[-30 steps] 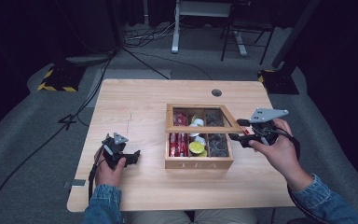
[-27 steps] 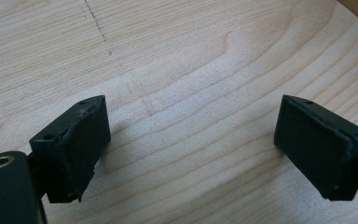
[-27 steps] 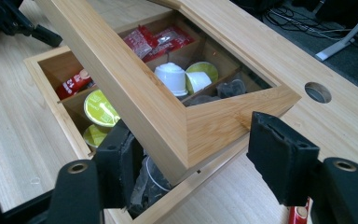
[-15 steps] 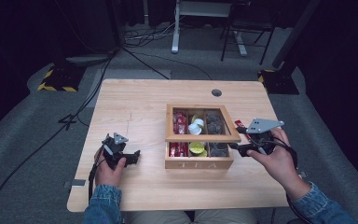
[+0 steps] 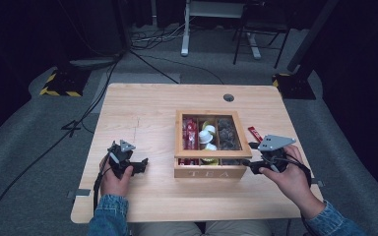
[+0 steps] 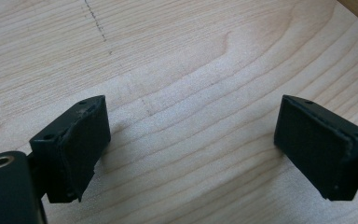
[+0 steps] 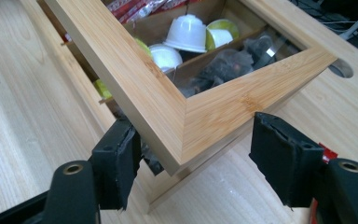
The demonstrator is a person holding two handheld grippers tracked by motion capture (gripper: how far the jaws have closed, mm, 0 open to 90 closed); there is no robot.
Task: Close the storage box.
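Pale-wood desk (image 5: 142,123): carries everything; the person's forearms come in from its near edge.
Tea box (image 5: 211,173): bamboo, stands right of the desk's middle with its lettered front wall toward the person.
Lid (image 7: 200,116): a windowed bamboo frame. A second ago it stood raised above the box; now it lies almost flat on it, with a slim gap under the near corner in the right gripper view.
Right hand-held gripper (image 5: 253,164): has sunk with the lid to the box's front right corner. Its jaws stand fairly wide and straddle that corner; the left pad sits at the lid's edge, the right pad is clear of the wood, so nothing is pinched.
Left hand-held gripper (image 6: 191,121): kept still, well apart from the box, jaws wide over bare wood and holding nothing.
Contents: white capsules (image 7: 189,32) and dark tea bags (image 7: 223,65) show through the window.
Red sachet (image 5: 255,133): lies on the desk just beside the box's right wall.
Meaning: closing looks nearly done; the lid likely needs only to settle before the gripper backs off.
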